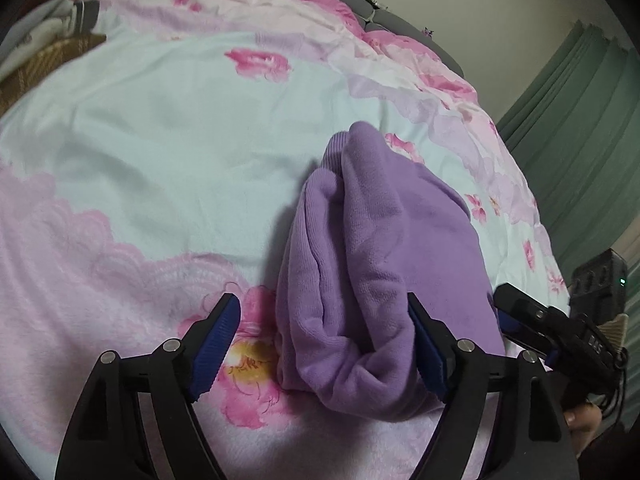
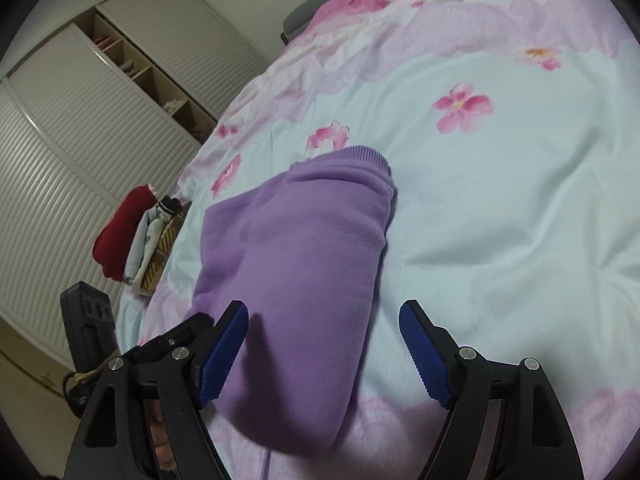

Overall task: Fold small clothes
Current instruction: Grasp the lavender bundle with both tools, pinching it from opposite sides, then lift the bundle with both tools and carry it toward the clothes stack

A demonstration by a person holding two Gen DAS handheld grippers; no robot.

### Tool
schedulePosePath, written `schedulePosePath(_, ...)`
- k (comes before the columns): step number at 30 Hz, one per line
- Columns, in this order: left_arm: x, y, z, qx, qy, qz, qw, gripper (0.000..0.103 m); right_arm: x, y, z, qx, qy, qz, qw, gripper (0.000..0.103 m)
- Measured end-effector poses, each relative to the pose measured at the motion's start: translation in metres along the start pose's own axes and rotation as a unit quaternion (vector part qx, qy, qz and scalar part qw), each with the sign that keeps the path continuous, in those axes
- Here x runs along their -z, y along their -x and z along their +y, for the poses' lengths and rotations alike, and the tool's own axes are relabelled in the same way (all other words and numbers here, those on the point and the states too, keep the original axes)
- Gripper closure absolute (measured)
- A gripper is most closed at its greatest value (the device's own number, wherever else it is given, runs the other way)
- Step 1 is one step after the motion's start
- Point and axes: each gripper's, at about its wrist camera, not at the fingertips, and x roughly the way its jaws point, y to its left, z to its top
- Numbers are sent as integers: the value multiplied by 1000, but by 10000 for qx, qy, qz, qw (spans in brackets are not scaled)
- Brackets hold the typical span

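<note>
Folded purple garment (image 1: 376, 264) lay on the floral bed (image 1: 160, 152).
Both tongs stood wide and held nothing: left tongs (image 1: 324, 344) over its near end, right tongs (image 2: 324, 350) beside it.

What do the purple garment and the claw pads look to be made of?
Purple garment: soft knit, likely fleece or cotton jersey; matte, slightly fuzzy face, ribbed cuff-like band at the far end. Pads on the left claw: blue, probably rubber or moulded plastic; fine ridged texture, dull sheen, set on black hard-plastic fingers.
</note>
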Motion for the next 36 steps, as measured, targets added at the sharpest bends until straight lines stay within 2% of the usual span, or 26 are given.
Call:
schedulePosePath(12,-4,-24,6,640,272,183,9974,22,-19,-46,-14,-821,-232,561,9948,25)
schedulePosePath(17,-8,-29,11,894,401,208,9950,22,-24,-60,-13,-924,-311,674,9929,24)
schedulePosePath(22,-12,-38,9,1102,436,245,9927,30,-26,-63,-13,-979,-354,698,9921,25)
schedulePosePath(27,-12,-39,11,1290,560,290,9896,48,-25,-59,-16,-1004,-476,613,9919,45)
schedulePosePath(33,-14,-27,5,1331,514,271,9894,58,-26,-46,-7,-1083,-609,441,9913,58)
schedulePosePath(36,-16,-18,2,1402,507,285,9884,60,-27,-33,3,-1114,-572,332,9916,60)
